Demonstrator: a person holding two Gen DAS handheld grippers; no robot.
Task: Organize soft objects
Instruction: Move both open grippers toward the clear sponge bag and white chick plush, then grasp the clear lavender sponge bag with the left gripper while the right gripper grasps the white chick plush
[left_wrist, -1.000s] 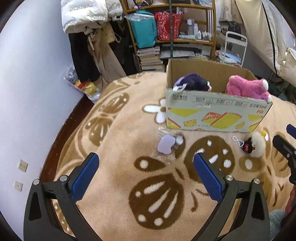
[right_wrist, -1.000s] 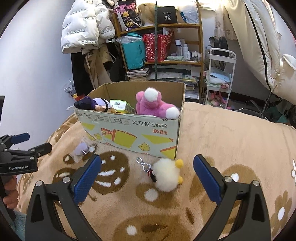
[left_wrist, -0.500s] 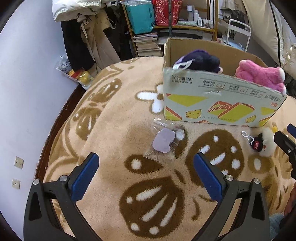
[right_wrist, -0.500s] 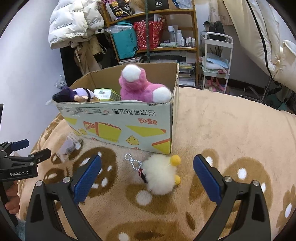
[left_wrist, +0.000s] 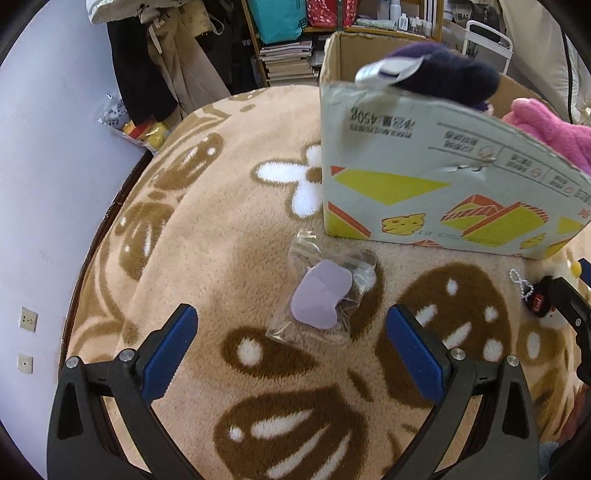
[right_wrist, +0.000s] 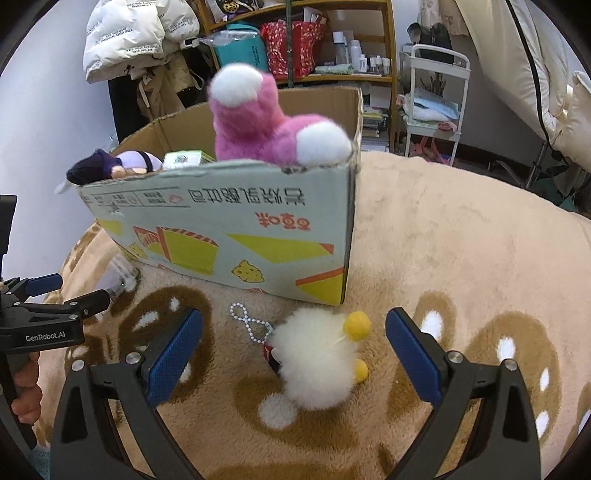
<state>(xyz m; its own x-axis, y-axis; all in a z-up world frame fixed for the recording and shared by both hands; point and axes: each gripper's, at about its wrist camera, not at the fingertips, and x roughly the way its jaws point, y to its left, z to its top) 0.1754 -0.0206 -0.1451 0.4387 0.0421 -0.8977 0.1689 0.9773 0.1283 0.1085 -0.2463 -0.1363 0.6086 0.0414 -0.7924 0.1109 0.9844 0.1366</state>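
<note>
A lilac soft pad in a clear plastic bag (left_wrist: 320, 300) lies on the tan blanket in front of my open, empty left gripper (left_wrist: 291, 345), between its fingers' line. A white fluffy keychain toy with yellow pompoms (right_wrist: 317, 363) lies between the fingers of my open, empty right gripper (right_wrist: 293, 349). Behind both stands a cardboard box (right_wrist: 236, 229) (left_wrist: 436, 192) holding a pink plush (right_wrist: 269, 125) (left_wrist: 550, 129) and a dark purple plush (left_wrist: 443, 75) (right_wrist: 107, 168). The left gripper also shows in the right wrist view (right_wrist: 55, 310).
The tan blanket with brown and white flower pattern (left_wrist: 221, 229) covers a bed. A lilac wall (left_wrist: 48, 155) is on the left. Shelves (right_wrist: 306, 55), hanging coats (right_wrist: 129, 44) and a white trolley (right_wrist: 432, 110) stand behind the box.
Both grippers have moved forward and lower. The bagged pad and the white toy now sit closer, between the fingers. Both grippers stay open.
</note>
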